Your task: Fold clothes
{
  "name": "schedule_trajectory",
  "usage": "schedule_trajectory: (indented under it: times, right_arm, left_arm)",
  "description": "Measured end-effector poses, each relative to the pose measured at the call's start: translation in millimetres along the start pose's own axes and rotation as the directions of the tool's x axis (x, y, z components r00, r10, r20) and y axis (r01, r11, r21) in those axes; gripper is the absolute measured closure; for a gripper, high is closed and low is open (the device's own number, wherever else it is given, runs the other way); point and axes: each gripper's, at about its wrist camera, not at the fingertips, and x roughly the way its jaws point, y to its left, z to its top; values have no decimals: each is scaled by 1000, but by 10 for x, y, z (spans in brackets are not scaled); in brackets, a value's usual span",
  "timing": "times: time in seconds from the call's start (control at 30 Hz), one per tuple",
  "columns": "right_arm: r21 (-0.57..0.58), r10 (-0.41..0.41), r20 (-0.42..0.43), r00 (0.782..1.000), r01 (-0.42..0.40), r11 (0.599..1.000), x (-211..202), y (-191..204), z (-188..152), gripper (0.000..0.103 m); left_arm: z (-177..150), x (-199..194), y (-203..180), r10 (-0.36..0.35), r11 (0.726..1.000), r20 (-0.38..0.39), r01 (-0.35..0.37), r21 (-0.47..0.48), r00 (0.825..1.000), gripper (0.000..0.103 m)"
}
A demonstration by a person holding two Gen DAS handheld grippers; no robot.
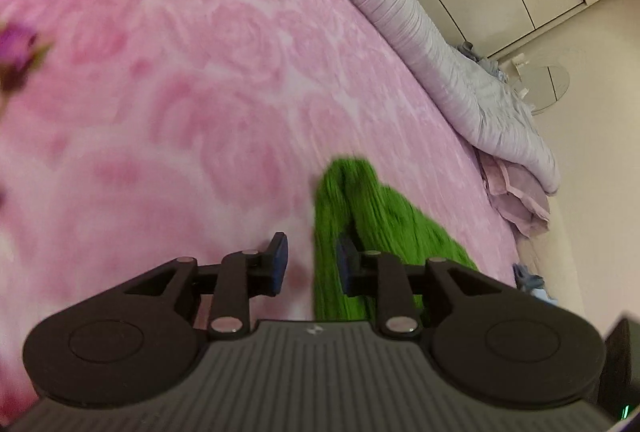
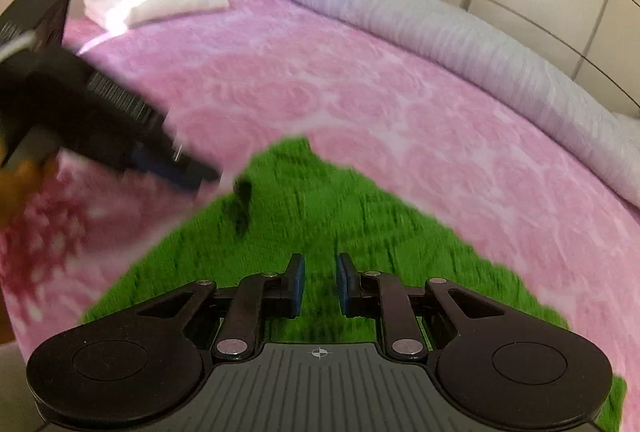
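While green cloth (image 2: 320,224) lay by bed (image 1: 180,79) edge, R gripper (image 2: 319,286), nearer, hovered over it, jaws apart, w/ nothing pinched.

A garment (image 2: 340,232) lies on the near part of the bed (image 2: 360,91); a rolled quilt (image 2: 460,31) lies along its far edge, a pillow (image 2: 156,1) far left.
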Motion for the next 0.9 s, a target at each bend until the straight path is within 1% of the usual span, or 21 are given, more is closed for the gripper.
schedule_trajectory:
  times: [0.03, 0.1, 0.13, 0.2, 0.3, 0.33, 0.37, 0.4, 0.43, 0.47, 0.5, 0.57, 0.6, 0.63, 0.67, 0.7, 0.73, 0.77, 0.8, 0.9]
  right_arm:
    - [16, -11, -12, 1000, 11, 1000, 6, -14, -55, 86]
    - [99, -26, 6, 1000, 26, 995, -54, -138, -168, 86]
    - [148, -31, 18, 999, 28, 989, -101, -204, -200, 86]
    - [269, -73, 31, 997, 62, 961, -166, -401, -260, 86]
    - [441, -81, -1, 997, 73, 894, -155, -771, -341, 86]
    - [491, -54, -7, 999, 51, 870, -138, -872, -375, 86]
    - [528, -28, -4, 1000, 25, 849, -120, -944, -410, 86]
    - [561, -5, 3, 1000, 2, 828, -103, -1008, -444, 86]
    - [594, 18, 11, 1000, -21, 805, -86, -1073, -478, 86]
    - [596, 24, 16, 1000, -28, 802, -85, -1088, -498, 86]
    - [588, 23, 20, 1000, -31, 808, -89, -1085, -512, 86]
    - [574, 22, 26, 999, -33, 818, -97, -1072, -541, 86]
    - [569, 20, 27, 999, -32, 822, -100, -1061, -555, 86]
    - [564, 18, 28, 999, -31, 825, -104, -1049, -570, 86]
    - [566, 20, 28, 999, -32, 823, -100, -1048, -576, 86]
    - [572, 22, 29, 999, -35, 820, -94, -1050, -580, 86]
    - [578, 26, 29, 999, -38, 815, -90, -1056, -577, 86]
    - [584, 30, 28, 999, -41, 811, -87, -1064, -571, 86]
    - [587, 34, 28, 999, -44, 808, -82, -1073, -568, 86]
    - [585, 39, 31, 999, -49, 810, -90, -1080, -582, 86]
  left_arm:
    - [45, 51, 9, -10, 1000, -3, 10, 4, 1000, 83]
    - [135, 177, 2, -20, 1000, -9, 20, 23, 1000, 83]
    - [170, 225, -15, -24, 999, -13, 24, 40, 1000, 81]
    - [230, 330, -48, -25, 997, -16, 26, 69, 1000, 78]
    - [296, 445, -54, -30, 997, -14, 31, 72, 999, 80]
    - [304, 469, -73, -41, 996, -16, 43, 83, 999, 85]
    - [312, 492, -93, -53, 994, -19, 54, 94, 998, 98]
    - [316, 490, -106, -76, 992, -18, 78, 101, 997, 100]
    - [331, 433, -70, -108, 991, 4, 107, 76, 994, 101]
    - [347, 373, -31, -140, 989, 28, 138, 50, 990, 101]
    - [362, 313, 7, -170, 985, 53, 169, 25, 984, 102]
    - [411, 191, 176, -223, 971, 91, 229, -63, 971, 103]
    - [425, 162, 264, -208, 970, 102, 219, -105, 973, 103]
    - [433, 121, 314, -157, 978, 129, 172, -119, 979, 103]
    - [460, 91, 386, -96, 984, 129, 113, -137, 987, 103]
    - [478, 66, 431, -61, 986, 126, 80, -149, 990, 103]
    - [492, 36, 427, -45, 989, 121, 61, -132, 992, 103]
    - [502, 6, 365, -57, 994, 105, 67, -91, 993, 103]
    - [493, -9, 290, -78, 994, 89, 84, -71, 993, 103]
    - [427, 66, 114, -161, 979, 37, 165, -117, 986, 101]
